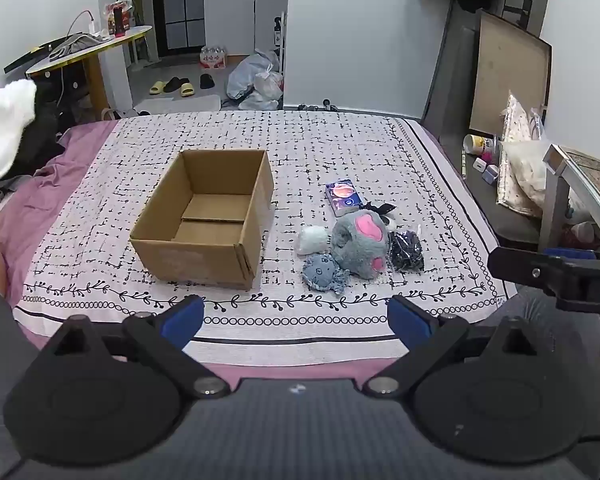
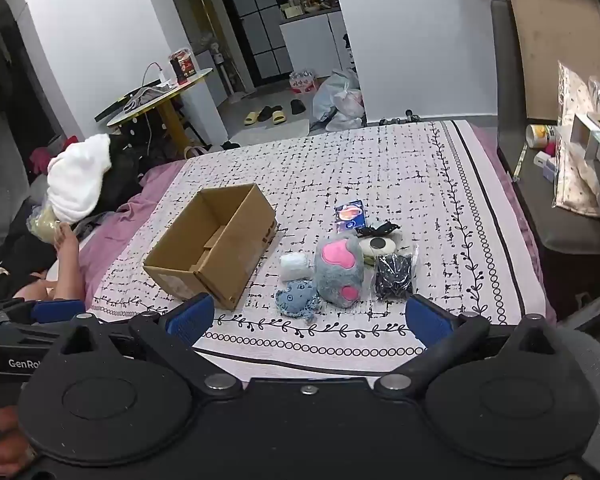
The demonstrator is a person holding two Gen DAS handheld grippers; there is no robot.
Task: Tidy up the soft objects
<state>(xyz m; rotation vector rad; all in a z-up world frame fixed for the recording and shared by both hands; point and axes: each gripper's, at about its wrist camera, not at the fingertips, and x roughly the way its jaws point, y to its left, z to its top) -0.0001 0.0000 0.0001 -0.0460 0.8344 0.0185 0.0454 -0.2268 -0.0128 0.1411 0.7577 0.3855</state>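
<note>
An open, empty cardboard box [image 1: 208,216] [image 2: 216,250] stands on the patterned bedspread [image 1: 340,152]. To its right lies a cluster: a grey plush paw with pink pads [image 1: 360,244] [image 2: 338,270], a blue knitted octopus [image 1: 322,272] [image 2: 296,298], a small white fluffy ball [image 1: 313,239] [image 2: 294,265], a black item in a clear bag [image 1: 406,250] [image 2: 394,276], a cream and black plush [image 2: 378,246] and a small blue box [image 1: 344,196] [image 2: 351,215]. My left gripper [image 1: 296,318] and right gripper [image 2: 310,320] are open and empty, over the bed's near edge.
A person's leg [image 2: 66,264] rests at the bed's left side beside a white plush heap [image 2: 80,180] and dark clothes. A bedside shelf with small items [image 2: 548,148] stands at the right. The right gripper's body [image 1: 560,276] shows at the right of the left wrist view.
</note>
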